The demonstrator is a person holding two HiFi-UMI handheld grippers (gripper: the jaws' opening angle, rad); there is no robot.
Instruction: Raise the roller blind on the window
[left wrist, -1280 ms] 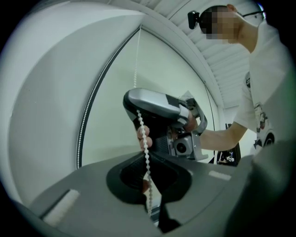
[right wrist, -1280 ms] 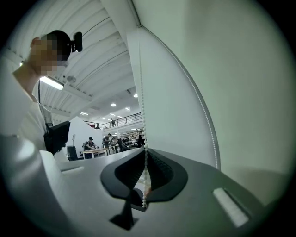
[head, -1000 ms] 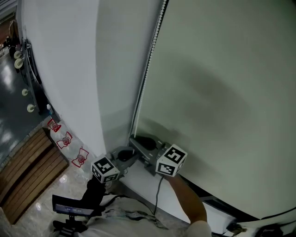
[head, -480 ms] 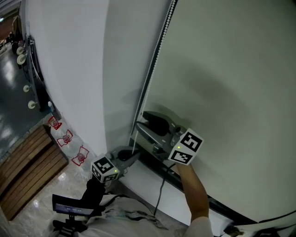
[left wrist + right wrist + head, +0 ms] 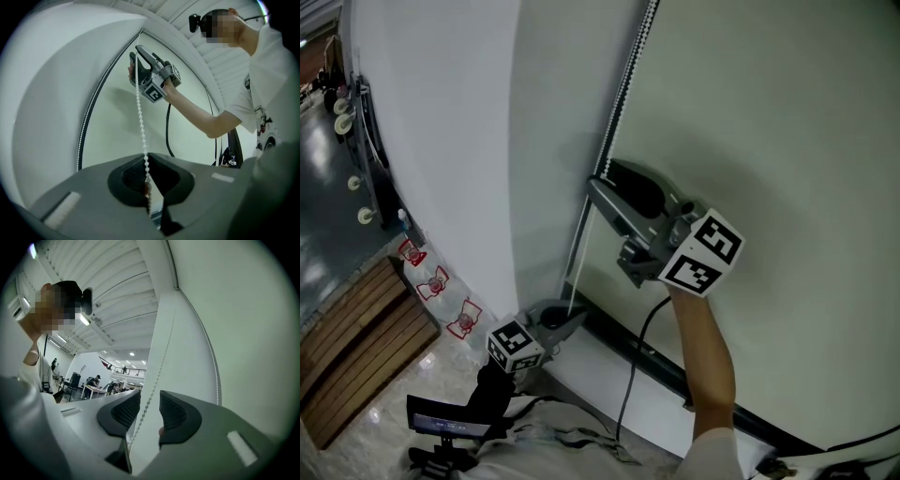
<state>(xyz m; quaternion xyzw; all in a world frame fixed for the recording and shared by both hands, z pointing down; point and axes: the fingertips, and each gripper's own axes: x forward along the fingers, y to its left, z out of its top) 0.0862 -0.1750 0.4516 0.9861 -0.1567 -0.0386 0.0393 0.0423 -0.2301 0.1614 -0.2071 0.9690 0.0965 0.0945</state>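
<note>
White wall (image 5: 441,141) and the pale roller blind (image 5: 769,112) to its right filled the head view, the bead chain (image 5: 623,84) hanging between them. In the left gripper view, the left hand-held gripper (image 5: 146,176) was clamped on the chain. In the right gripper view, the right hand-held gripper (image 5: 149,411) had its jaws apart around the chain without pressing it, having just been closing slightly.

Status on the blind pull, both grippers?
Left gripper shut on the bead chain, low. Right gripper higher, jaws apart, just been closing, chain between them, unpinched. Roller blind down. Nothing in the way.
</note>
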